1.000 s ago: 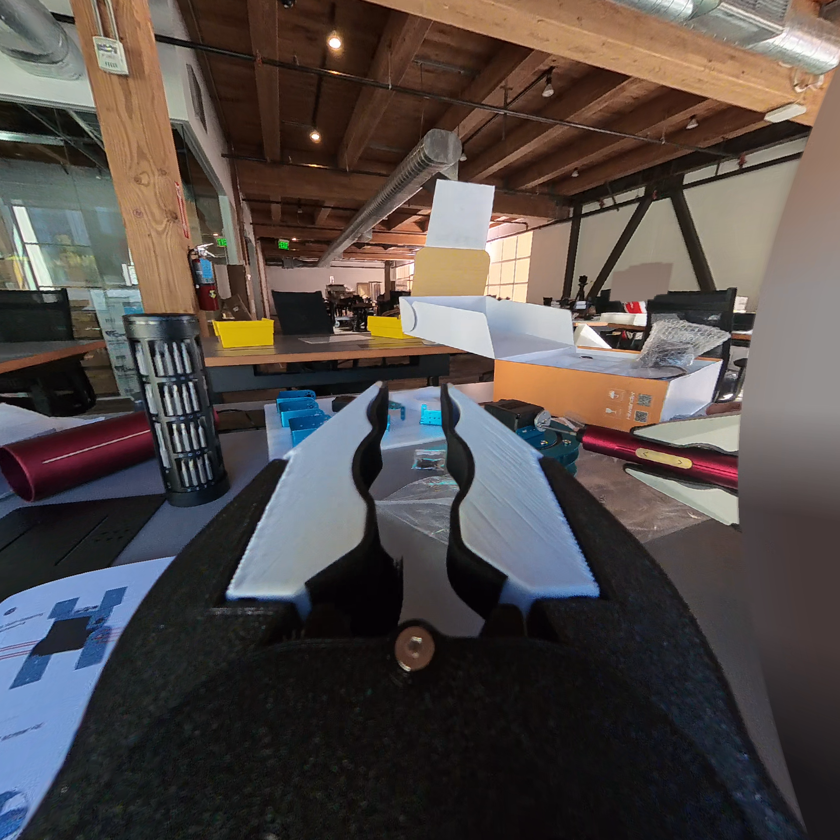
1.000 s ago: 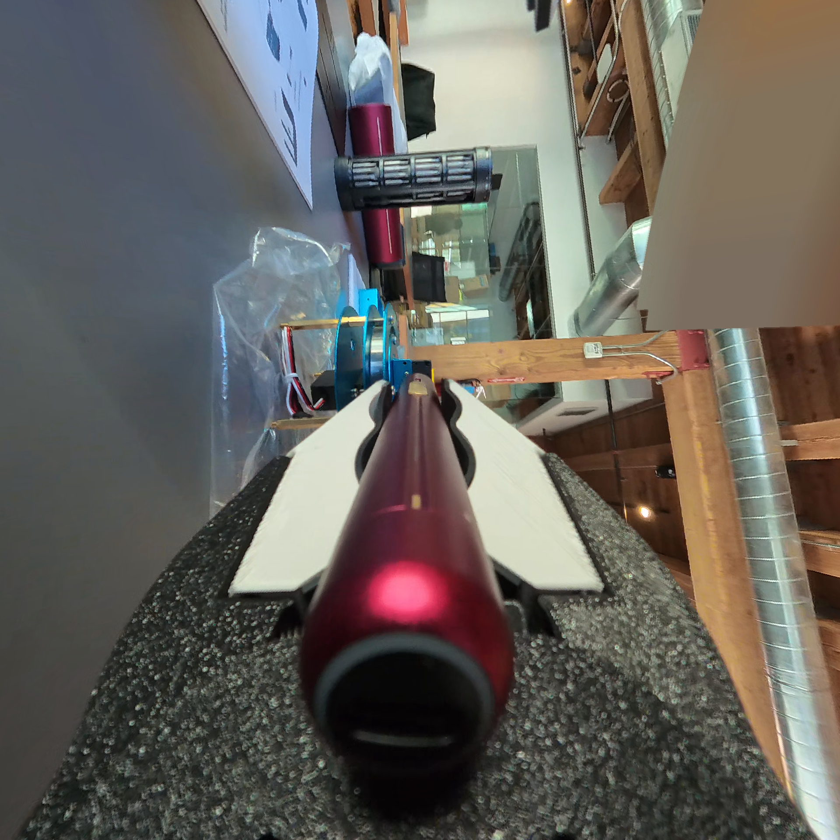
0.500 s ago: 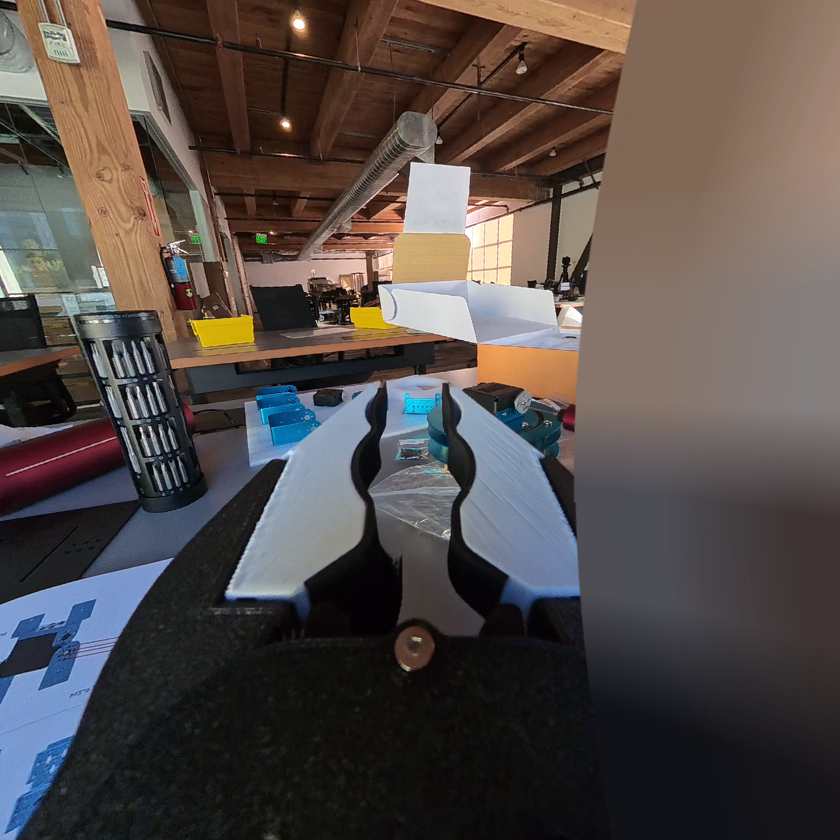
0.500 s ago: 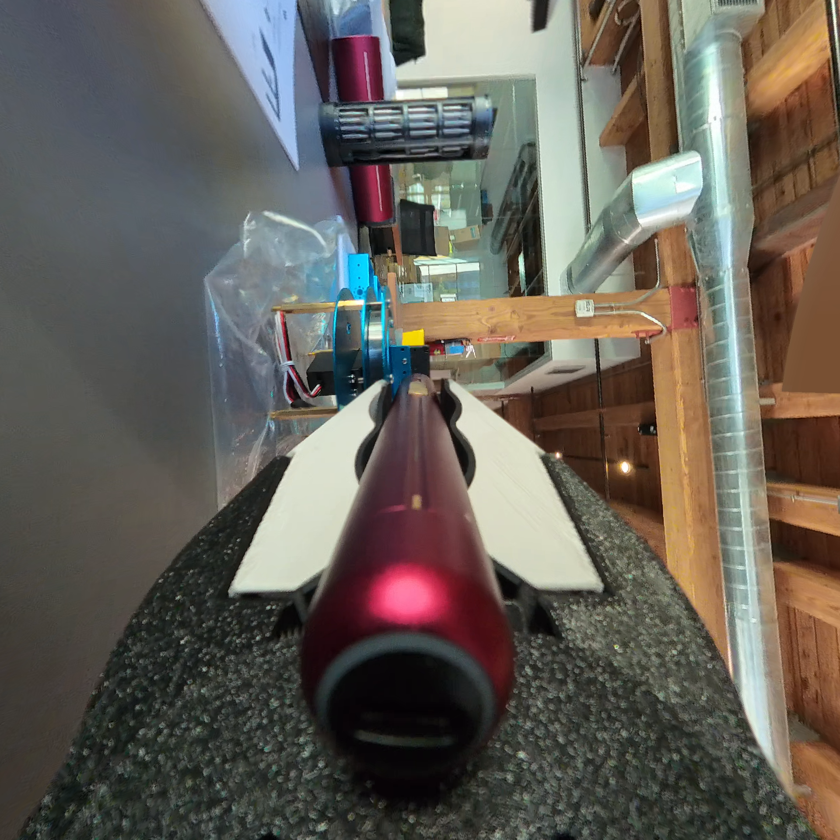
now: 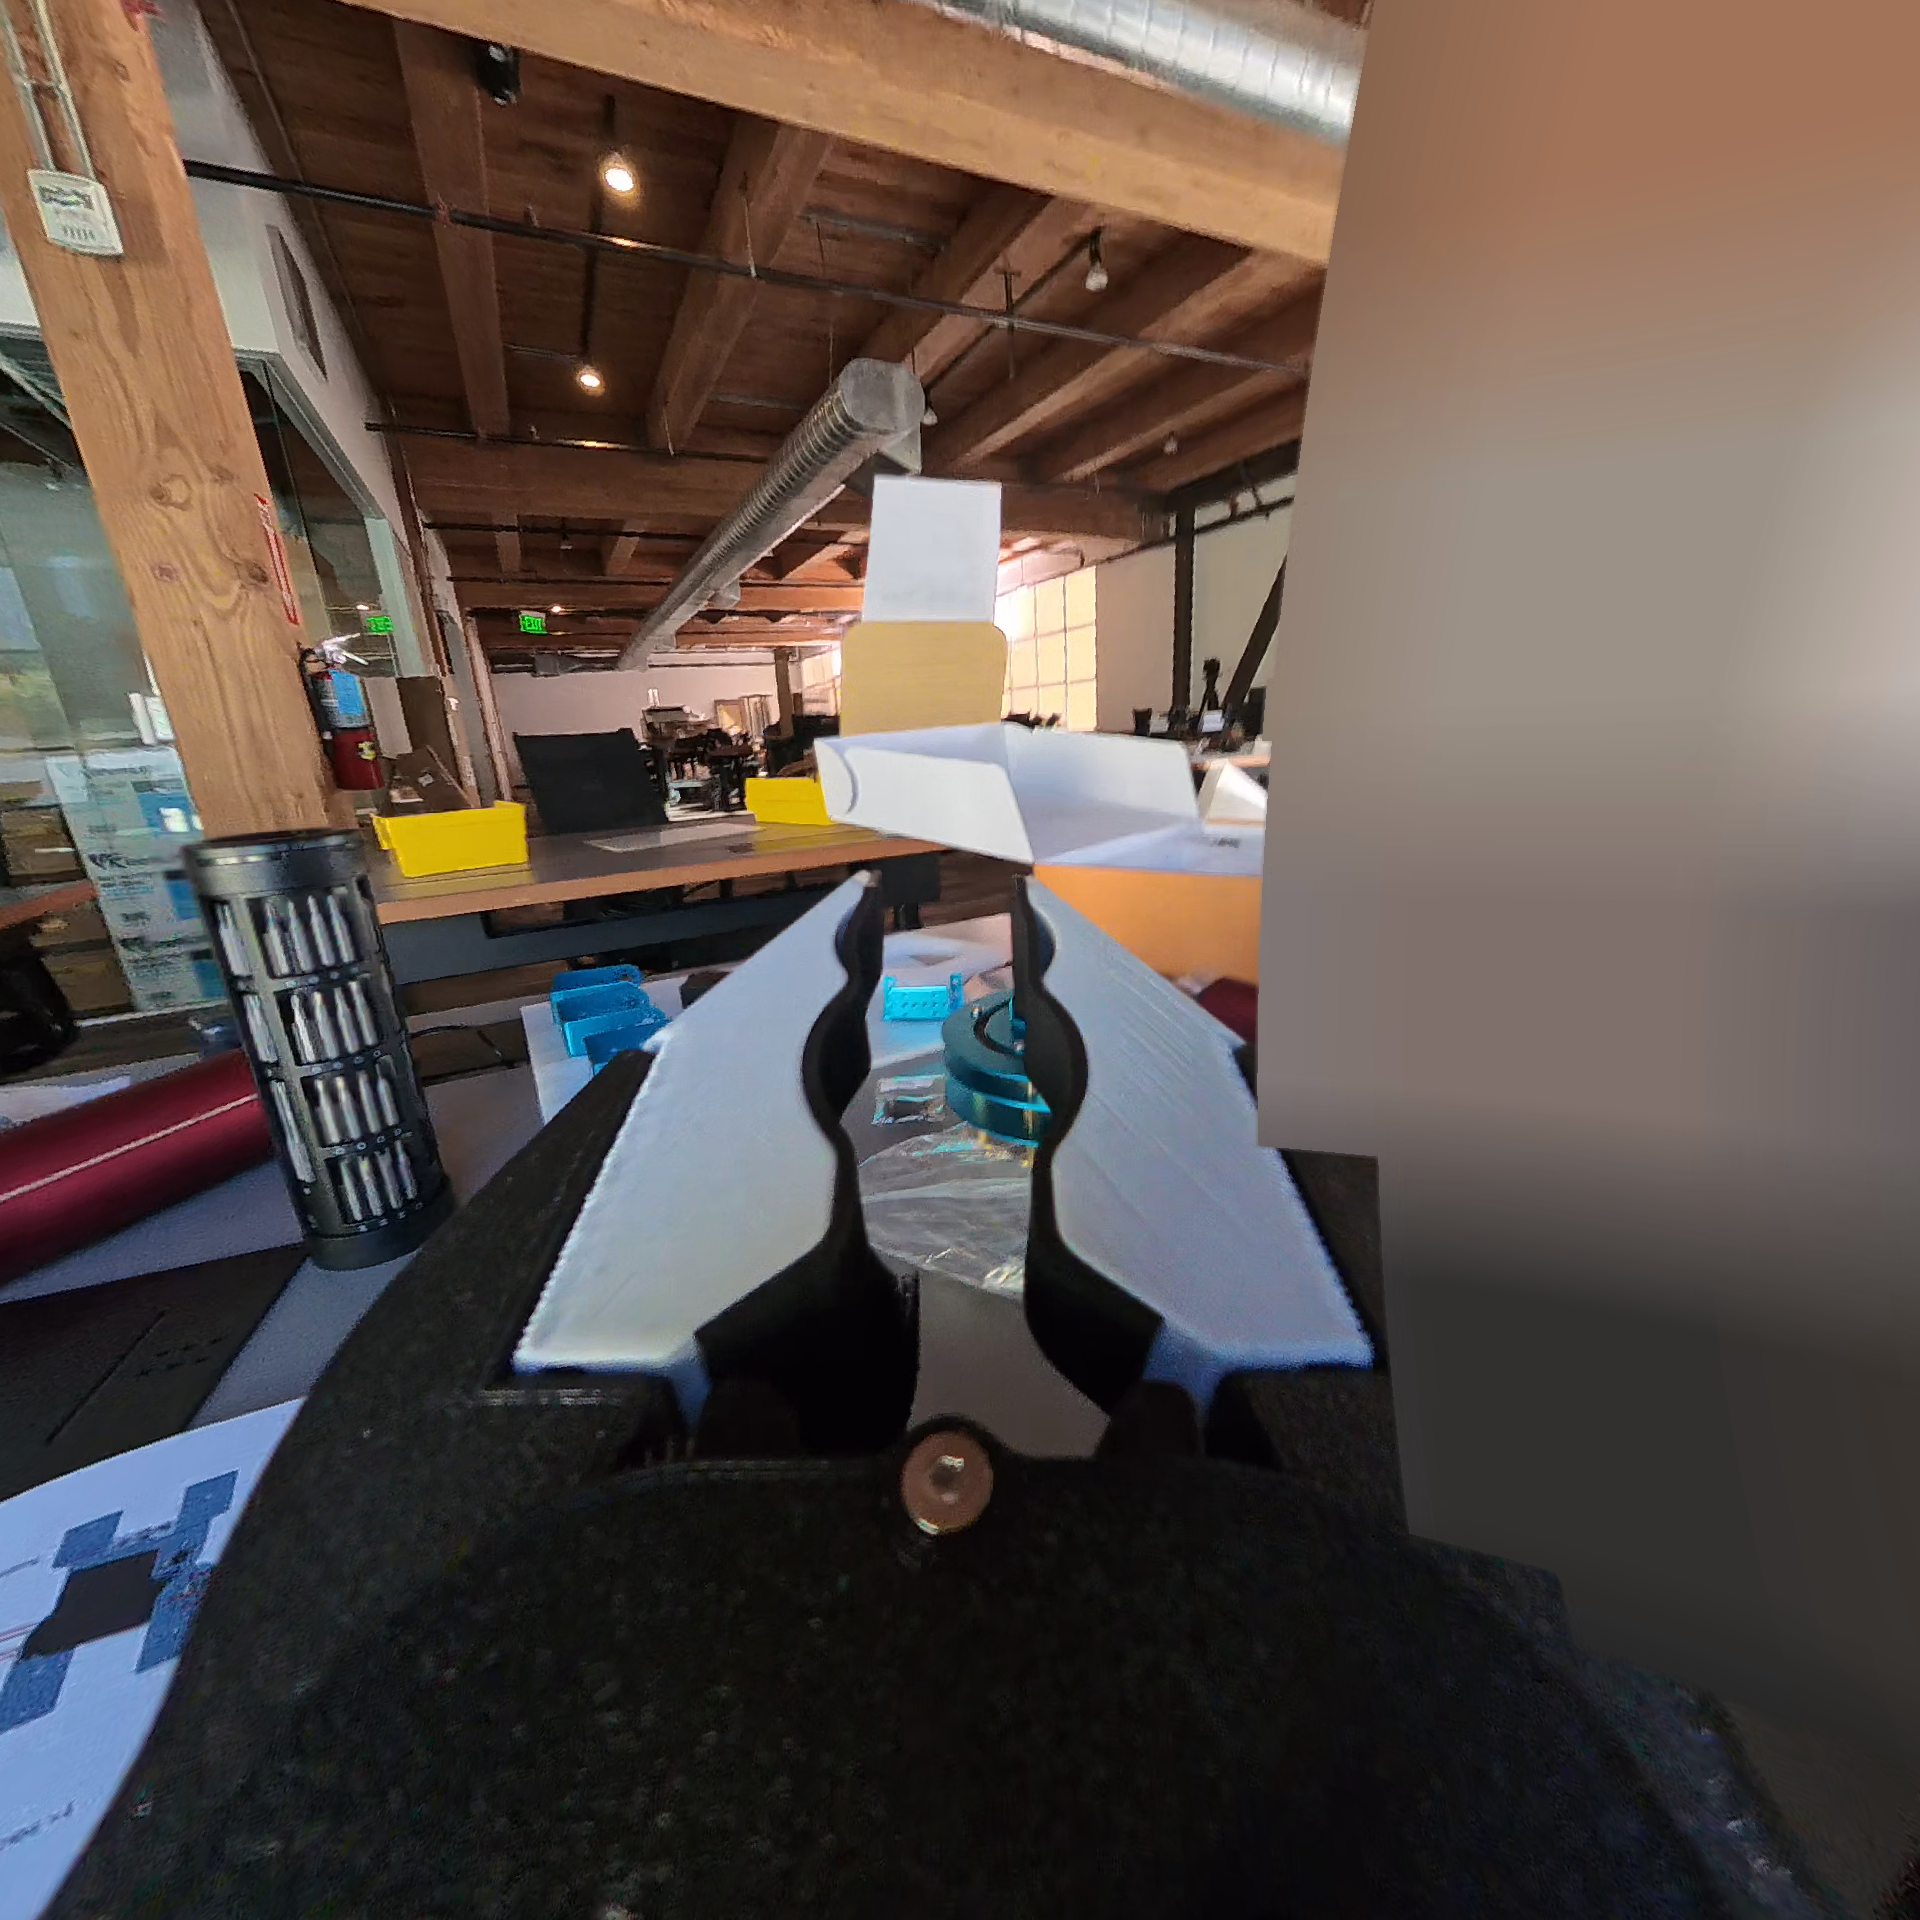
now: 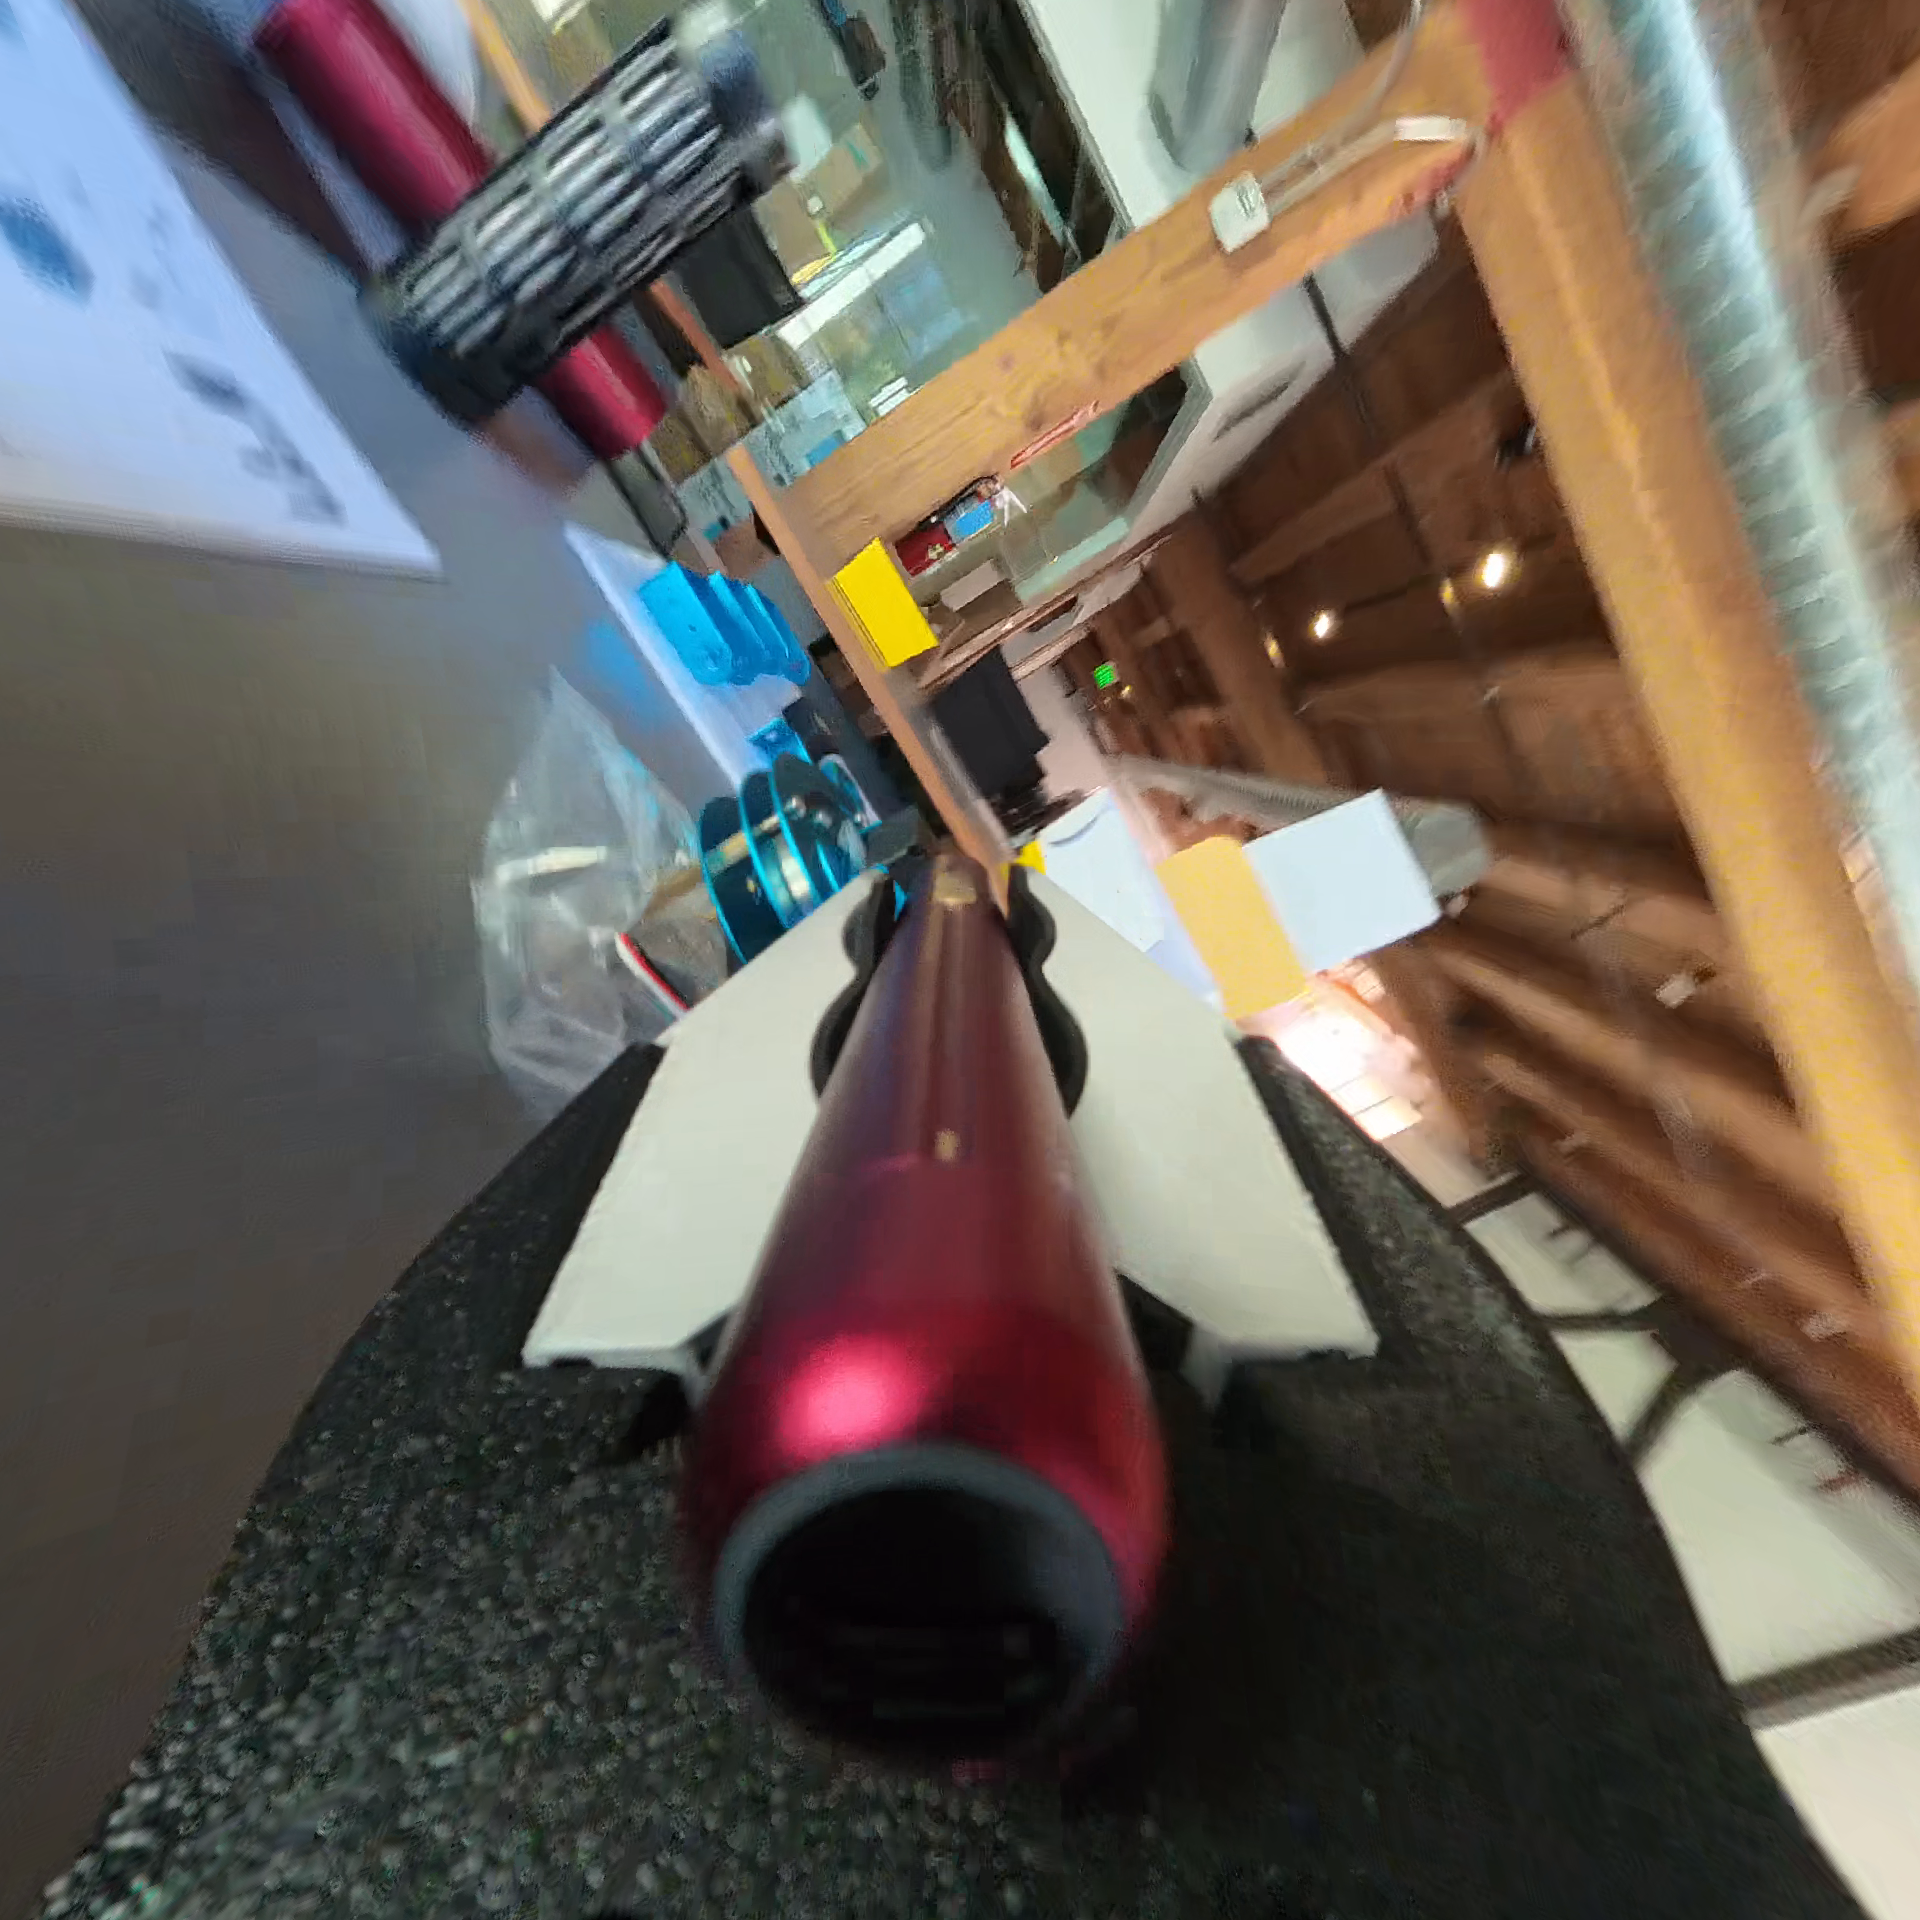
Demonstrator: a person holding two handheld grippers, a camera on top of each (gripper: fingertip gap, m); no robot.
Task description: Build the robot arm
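Item one, the right gripper (image 6: 951,883): clamped along the length of a dark red tool handle (image 6: 935,1195), which lies in the groove between the two white fingers (image 6: 686,1164) with its black butt end toward the camera; held lengthwise like this it sits steady in the scalloped notches, by appearance. Its far tip is too small and blurred to identify. Item two, the left gripper (image 5: 940,894): fingers apart with a narrow gap, nothing between them, poised above the grey table (image 5: 312,1340). Landmark for the remaining entries: the black bit holder (image 5: 312,1049), an upright cylinder with rows of silver bits. Behind it and to its left lies a red tube (image 5: 114,1164), partly cut off by the frame edge. In front of it, at the near left corner, a printed sheet (image 5: 94,1621), only partly shown. To its right, beyond the left gripper's fingertips, blue metal brackets (image 5: 603,1013), a blue round assembly (image 5: 987,1070) half hidden by one finger, and a clear plastic bag (image 5: 945,1195). Farther right, an open orange and white box (image 5: 1132,894), cut off by a large blurred patch. The right wrist view is tilted and motion-smeared, so small parts there cannot be made out.
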